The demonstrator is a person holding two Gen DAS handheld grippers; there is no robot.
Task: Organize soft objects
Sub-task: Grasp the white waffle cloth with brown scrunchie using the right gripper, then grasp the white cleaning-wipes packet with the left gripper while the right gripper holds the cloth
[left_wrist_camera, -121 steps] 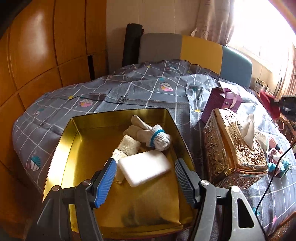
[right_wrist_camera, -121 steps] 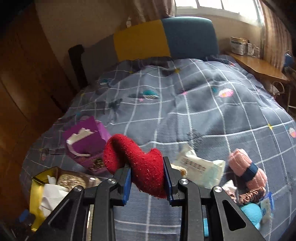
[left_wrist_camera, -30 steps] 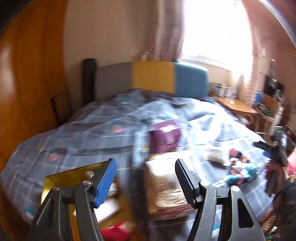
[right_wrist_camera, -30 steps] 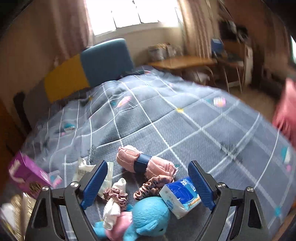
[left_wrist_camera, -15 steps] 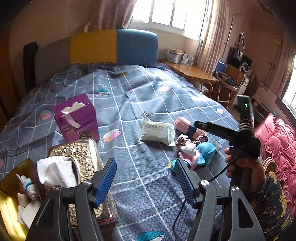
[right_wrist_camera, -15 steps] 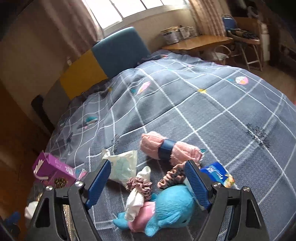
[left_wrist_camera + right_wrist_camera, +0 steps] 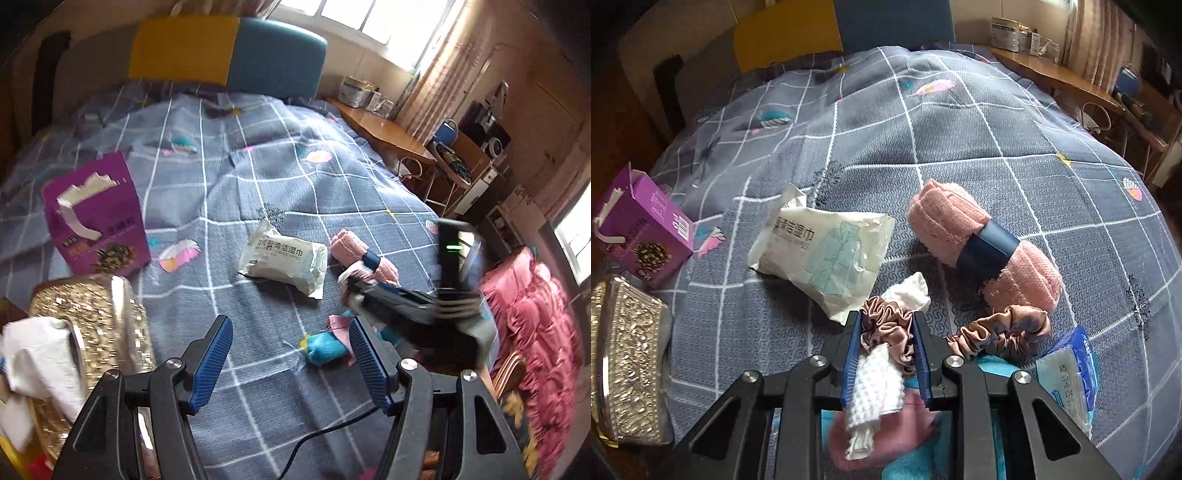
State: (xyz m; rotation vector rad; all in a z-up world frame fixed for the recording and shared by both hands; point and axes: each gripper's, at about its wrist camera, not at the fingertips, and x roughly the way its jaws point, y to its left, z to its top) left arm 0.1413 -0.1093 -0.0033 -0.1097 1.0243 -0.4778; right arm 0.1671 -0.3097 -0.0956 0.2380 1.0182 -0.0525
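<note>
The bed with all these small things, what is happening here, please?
A person is sorting soft items with two handheld grippers. The right gripper is shut on a white cloth with a scrunchie in the pile on the bed. The left gripper is open and empty, above the bed.

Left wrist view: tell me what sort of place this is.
Most likely a bedroom: a bed under a grey checked quilt, a yellow-and-blue padded headboard, and curtained windows beside a wooden desk.

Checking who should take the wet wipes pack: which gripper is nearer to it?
Right. The right gripper, shut on the scrunchie, sits just beside the wet wipes pack; the left gripper hangs open, farther back.
</note>
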